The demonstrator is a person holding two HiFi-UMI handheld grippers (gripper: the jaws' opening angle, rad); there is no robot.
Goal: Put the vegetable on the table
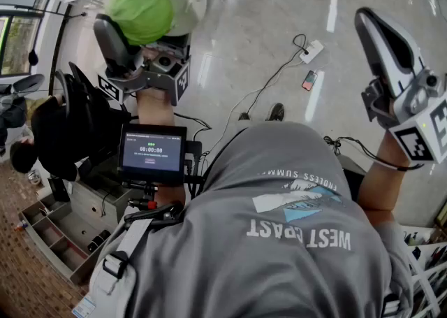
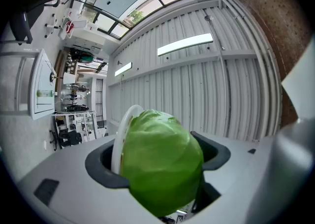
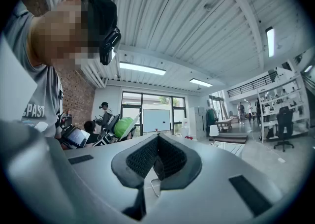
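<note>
Between jaws of L gripper (image 2: 158, 163) — green cabbage (image 2: 160, 159), gripped both sides.

The glossy floor (image 1: 244, 23) carries a white power strip (image 1: 312, 50), its black cable (image 1: 276, 75) and a phone (image 1: 309, 80).

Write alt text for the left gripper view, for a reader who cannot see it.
A green cabbage is clamped between the left gripper's two dark jaws, filling the lower middle. A white plate rim shows at its left side, by one jaw. Behind are a ribbed ceiling and strip lights.
</note>
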